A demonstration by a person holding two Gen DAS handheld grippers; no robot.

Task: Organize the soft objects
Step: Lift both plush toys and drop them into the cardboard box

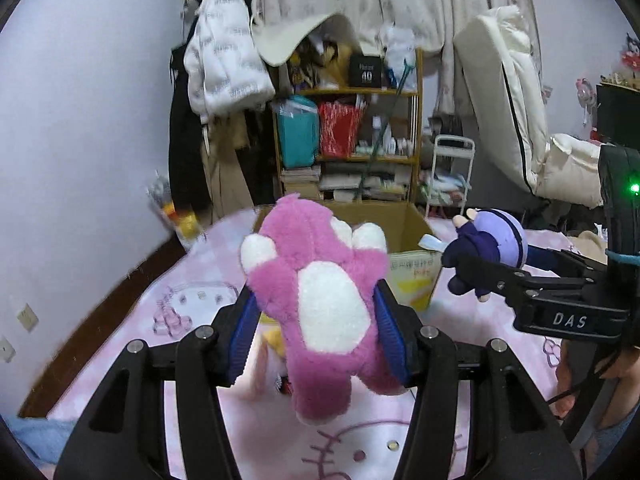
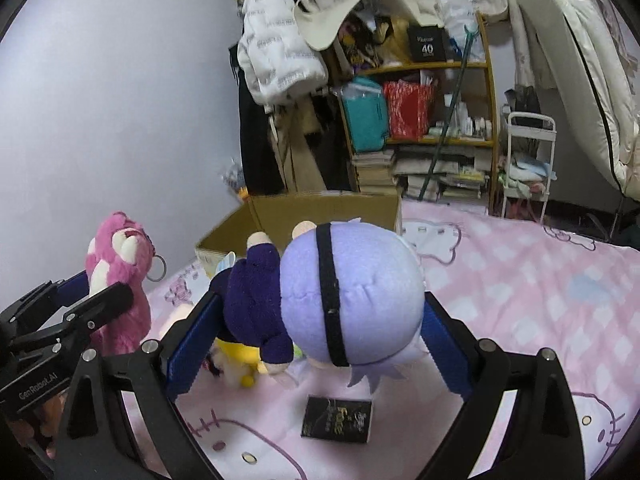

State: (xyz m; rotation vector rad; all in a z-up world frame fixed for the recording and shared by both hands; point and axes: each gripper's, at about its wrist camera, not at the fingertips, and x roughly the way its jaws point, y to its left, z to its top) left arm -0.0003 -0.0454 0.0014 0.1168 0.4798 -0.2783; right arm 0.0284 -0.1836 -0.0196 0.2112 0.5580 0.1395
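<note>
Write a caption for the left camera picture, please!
Left gripper holds a pink bear above the bed, facing a cardboard box.

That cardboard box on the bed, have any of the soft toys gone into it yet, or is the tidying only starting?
Nothing can be seen inside the cardboard box; its interior is hidden. In hand: the left claw grips a pink plush bear, the right claw a purple-headed doll, both held above the bed short of the box. Left: a yellow toy still lies on the pink blanket.

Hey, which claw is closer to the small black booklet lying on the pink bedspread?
Right. The right claw, holding the lavender-headed plush doll, hangs just above the small black booklet. The left claw, gripping the pink plush bear, sits off to the booklet's left.
</note>
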